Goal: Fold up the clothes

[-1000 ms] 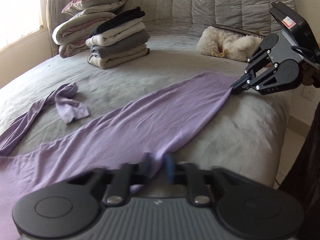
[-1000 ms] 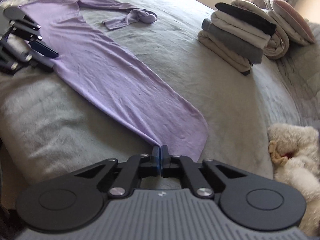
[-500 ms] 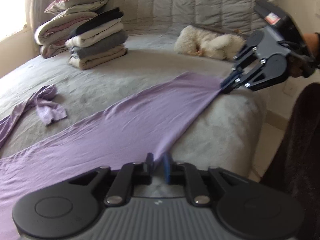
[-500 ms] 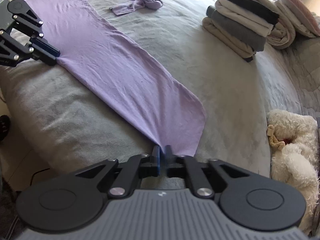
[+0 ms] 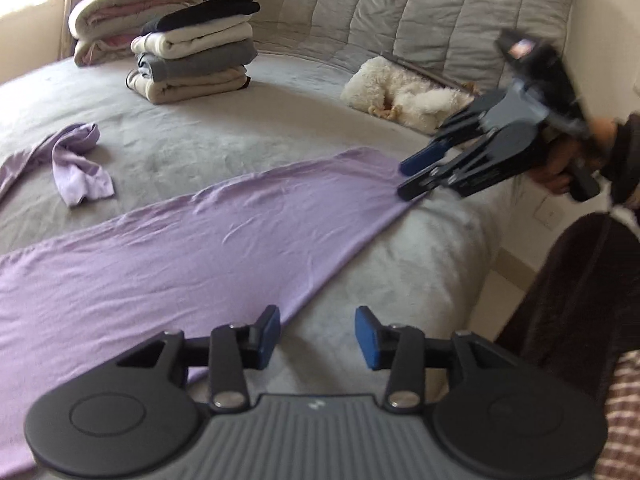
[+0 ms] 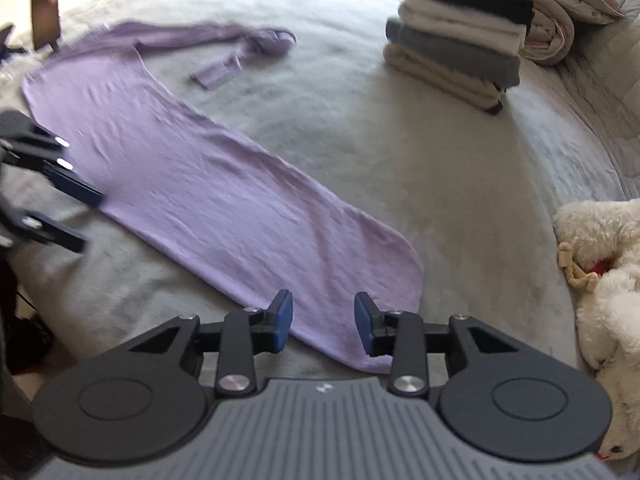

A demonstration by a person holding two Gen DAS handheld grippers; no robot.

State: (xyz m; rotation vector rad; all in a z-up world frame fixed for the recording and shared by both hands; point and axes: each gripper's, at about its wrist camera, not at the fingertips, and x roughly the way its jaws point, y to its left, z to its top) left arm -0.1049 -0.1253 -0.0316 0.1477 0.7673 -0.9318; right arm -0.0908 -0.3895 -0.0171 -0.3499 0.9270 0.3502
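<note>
- Grey bed (image 5: pixel 192 148) fills both views, quilted headboard (image 5: pixel 400 8) behind; wide flat cover gives room to spread a garment out full length
- Purple garment (image 5: pixel 200 248) lies flat in a long band along the near edge of the bed, only light creases; one sleeve (image 5: pixel 78 160) trails off toward the middle of the bed, bunched at its end. Laid this near the edge, I judge, so both grippers can reach it from the side
- Stack of folded clothes (image 5: pixel 196 64) sits well apart at the far side beside rolled bedding (image 5: pixel 132 4), likely kept clear of the working area
- White plush toy (image 5: pixel 400 96) rests near the headboard, beyond the garment's end, not touching it
- Right gripper (image 6: pixel 323 326) at the rounded end of the garment, jaws spread wide, cloth lying between and under them with nothing pinched; seen from the left wrist view it hovers just over that corner, blurred
- Left gripper (image 5: pixel 316 336) at the garment's near edge further along, jaws also apart, one blue pad just beside the cloth edge and holding nothing
- Judgement: garment is spread and let go, ready for a first fold; sleeve not yet tucked in
</note>
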